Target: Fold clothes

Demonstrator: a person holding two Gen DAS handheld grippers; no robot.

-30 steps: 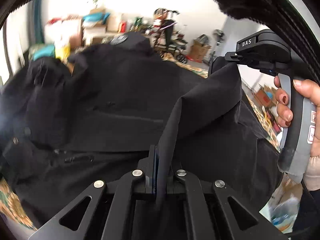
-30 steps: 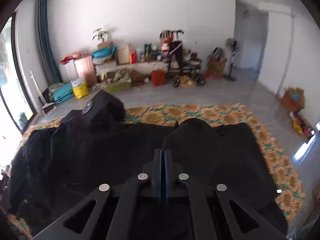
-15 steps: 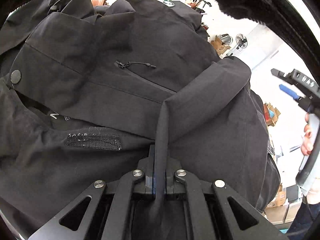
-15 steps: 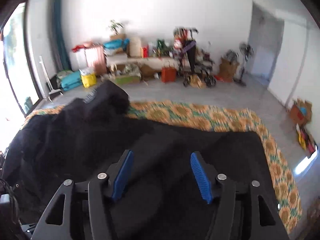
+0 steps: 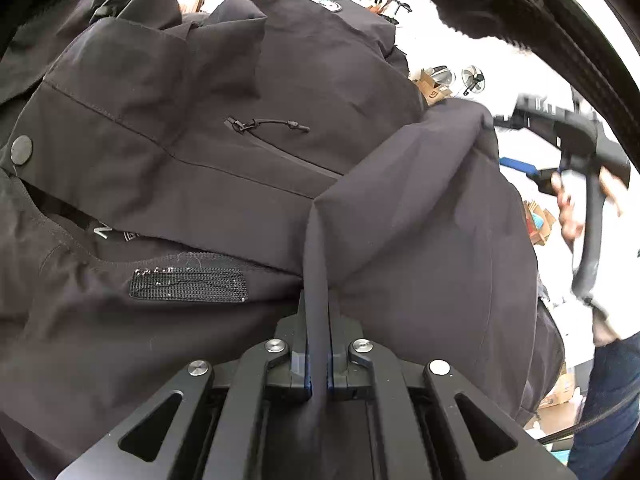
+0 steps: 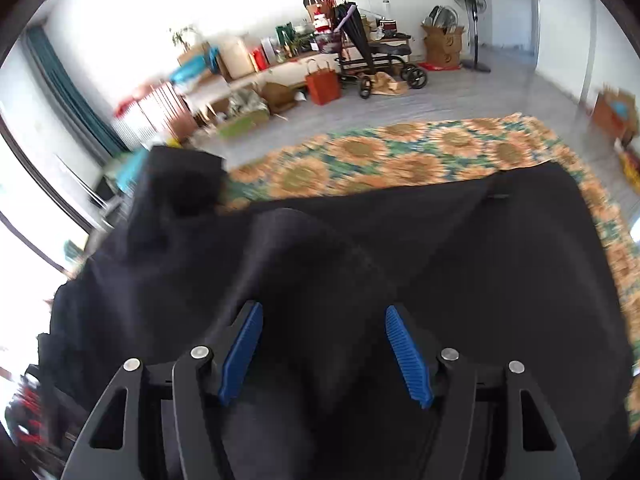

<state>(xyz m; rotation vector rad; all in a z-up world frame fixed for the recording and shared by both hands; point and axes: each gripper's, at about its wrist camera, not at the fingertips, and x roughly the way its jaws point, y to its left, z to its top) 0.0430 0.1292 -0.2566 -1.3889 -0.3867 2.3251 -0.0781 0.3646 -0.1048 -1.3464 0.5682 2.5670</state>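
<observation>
It was a lived-in home room: a sunflower-patterned rug [image 6: 400, 160] lay on grey flooring, with a standing fan [image 6: 472, 20], cardboard boxes [image 6: 440, 44], a stroller [image 6: 368, 52] and teal curtains [image 6: 72, 92] along white walls.

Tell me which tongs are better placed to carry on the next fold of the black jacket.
Left, probably. The left tongs are shut on a pleat of the black jacket, so they can draw it across at once. The right tongs are open above the cloth with nothing held, and would need to grip first.
</observation>
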